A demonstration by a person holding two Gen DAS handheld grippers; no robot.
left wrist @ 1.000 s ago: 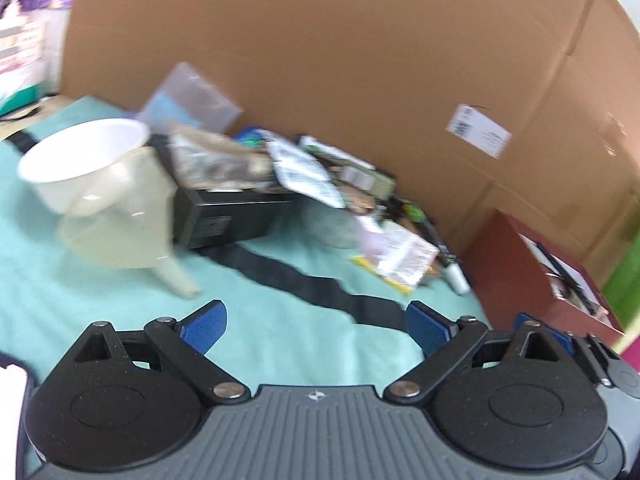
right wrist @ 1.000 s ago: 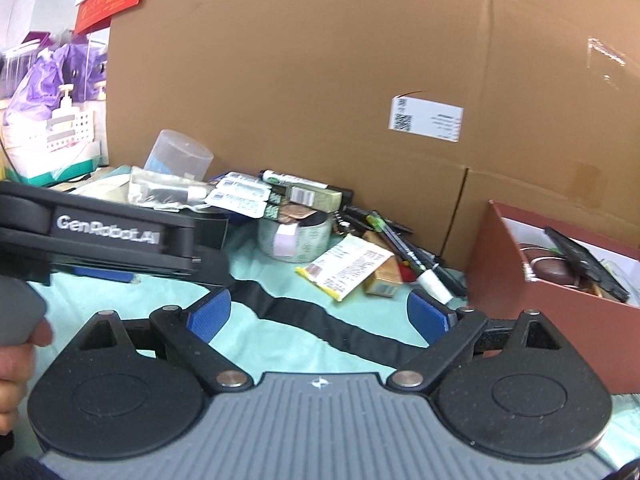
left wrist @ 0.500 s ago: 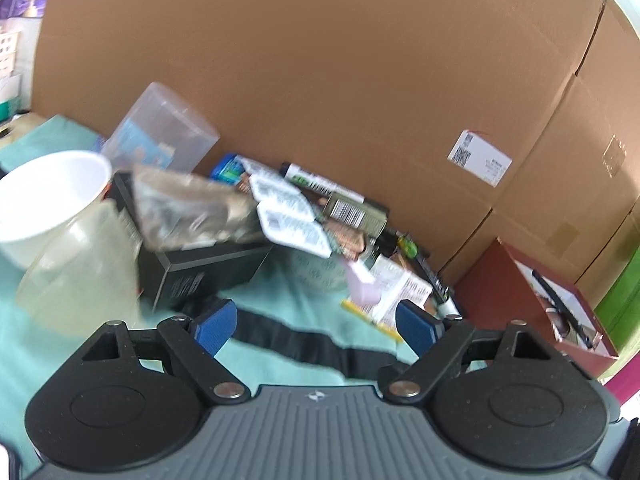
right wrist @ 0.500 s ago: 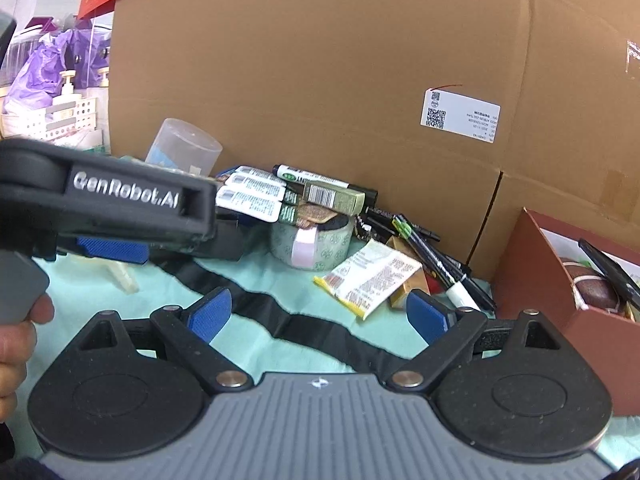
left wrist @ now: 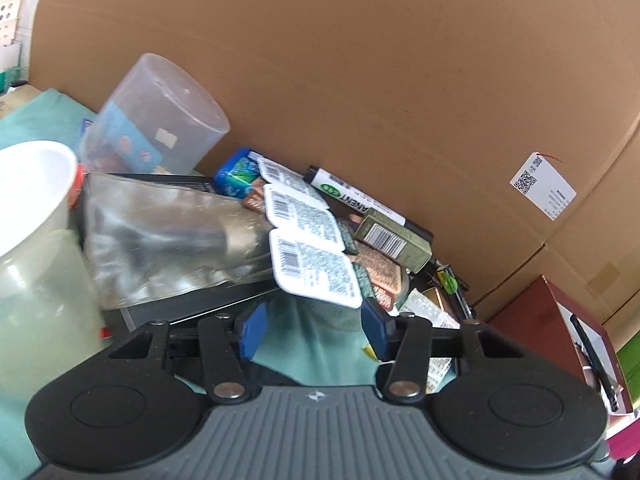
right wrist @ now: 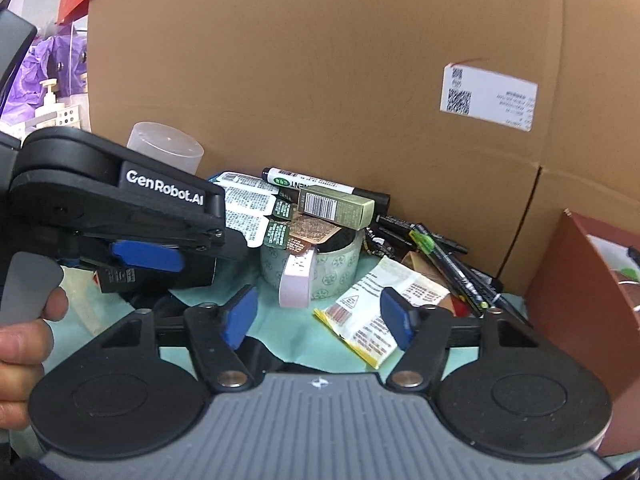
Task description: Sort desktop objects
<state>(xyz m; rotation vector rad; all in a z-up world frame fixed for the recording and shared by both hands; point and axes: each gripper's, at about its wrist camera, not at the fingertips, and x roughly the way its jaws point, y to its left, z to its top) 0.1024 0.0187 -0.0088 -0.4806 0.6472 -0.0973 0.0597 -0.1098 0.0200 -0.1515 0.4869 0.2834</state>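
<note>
Right wrist view: left tool [right wrist: 148, 256] hiding black box [right wrist: 160, 276]; right tool [right wrist: 316, 318] half-closed, just narrowing, empty. Left tool likewise, sachets [left wrist: 308, 236] blurred.

Both views evenly lit, diffuse indoor light, no hard shadows. Left wrist: motion blur on the clear plastic bag [left wrist: 160, 240] and the white cup [left wrist: 32, 188] at the surface's left edge; barcode packets [left wrist: 312, 268] stay readable. Soft glare on the clear tub [left wrist: 160, 112]. Right wrist: sharper, though the white label [right wrist: 490, 96] on the cardboard wall [right wrist: 320, 60] is smeared. Strong fisheye bending at the frame edges, dark vignette in the top right corners. Slight overexposure top left.
</note>
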